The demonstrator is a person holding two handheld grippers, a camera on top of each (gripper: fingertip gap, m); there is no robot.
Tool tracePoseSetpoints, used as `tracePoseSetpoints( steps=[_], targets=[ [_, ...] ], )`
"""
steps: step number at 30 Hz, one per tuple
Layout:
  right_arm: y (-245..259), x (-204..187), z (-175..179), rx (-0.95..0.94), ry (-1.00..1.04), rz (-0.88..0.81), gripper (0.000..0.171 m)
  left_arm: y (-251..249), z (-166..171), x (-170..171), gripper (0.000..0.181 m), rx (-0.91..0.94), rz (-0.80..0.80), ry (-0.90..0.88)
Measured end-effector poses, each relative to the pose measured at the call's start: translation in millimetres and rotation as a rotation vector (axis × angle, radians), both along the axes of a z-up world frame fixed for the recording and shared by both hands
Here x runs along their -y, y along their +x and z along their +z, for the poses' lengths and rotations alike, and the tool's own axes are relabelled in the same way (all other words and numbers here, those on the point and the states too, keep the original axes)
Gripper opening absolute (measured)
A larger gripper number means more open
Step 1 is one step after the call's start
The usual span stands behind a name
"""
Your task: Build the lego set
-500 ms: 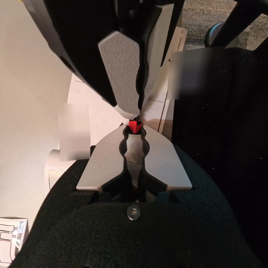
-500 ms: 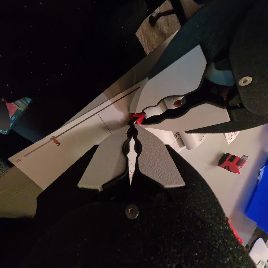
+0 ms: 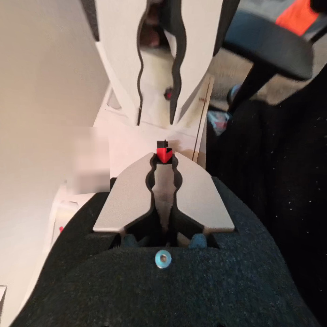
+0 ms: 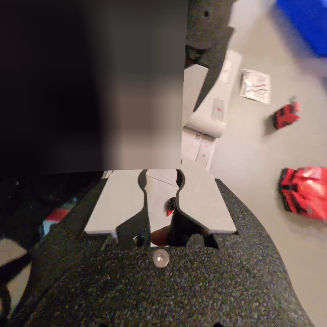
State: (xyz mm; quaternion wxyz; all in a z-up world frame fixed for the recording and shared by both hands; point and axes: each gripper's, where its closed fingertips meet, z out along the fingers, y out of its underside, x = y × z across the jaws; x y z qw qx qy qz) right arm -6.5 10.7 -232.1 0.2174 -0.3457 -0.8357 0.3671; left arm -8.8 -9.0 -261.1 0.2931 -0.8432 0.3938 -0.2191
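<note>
Pinching red-black piece (image 3: 163, 154) — right gripper (image 3: 155, 123) apart, fingers spread.

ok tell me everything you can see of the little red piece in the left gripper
The little red piece is a small glossy plastic wedge, its point aimed back toward the camera. A small black block sits on its far end, and a black part shows under it. The left gripper pinches it at the very fingertips, above white paper. Nothing else touches it.

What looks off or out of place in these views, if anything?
Nothing looks damaged or spilled. The left tool pinches the small red-and-black lego piece squarely at its tips. The right tool is open and holds nothing. Red lego chunks lie loose on the pale table.
</note>
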Motion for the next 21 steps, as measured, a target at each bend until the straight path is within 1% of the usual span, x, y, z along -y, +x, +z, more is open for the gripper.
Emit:
tracePoseSetpoints(
  steps=[2, 4, 6, 7, 9, 12, 14, 17, 19, 21],
  targets=[
    [-2, -5, 19, -0.074, -0.074, -0.133, 0.032, 2, 25, -7, 0.016, 0.132, 0.014, 0.140],
    [-5, -3, 48, -0.213, -0.201, -0.222, 0.038, 3, 61, -16, 0.017, 0.292, 0.041, 0.360],
    [-9, -6, 78, -0.343, -0.344, -0.331, 0.036, -3, 98, -21, 0.017, 0.411, 0.095, 0.611],
    [-8, -6, 91, -0.403, -0.409, -0.363, 0.036, -7, 112, -22, 0.016, 0.423, 0.130, 0.737],
    [-8, -8, 114, -0.532, -0.506, -0.441, 0.033, -16, 135, -21, 0.016, 0.391, 0.203, 0.982],
    [-7, -3, 140, -0.728, -0.540, -0.497, 0.026, -23, 158, -13, 0.016, 0.311, 0.281, 1.272],
    [-11, 11, 146, -0.778, -0.486, -0.479, 0.026, -22, 165, -8, 0.016, 0.263, 0.293, 1.376],
    [-22, 29, 142, -0.753, -0.358, -0.465, 0.031, -20, 170, -1, 0.016, 0.224, 0.300, 1.456],
    [-26, 35, 142, -0.757, -0.317, -0.464, 0.031, -21, 172, 2, 0.016, 0.179, 0.317, 1.501],
    [-25, 36, 147, -0.777, -0.310, -0.469, 0.027, -24, 172, 3, 0.016, 0.090, 0.332, 1.546]
  ],
)
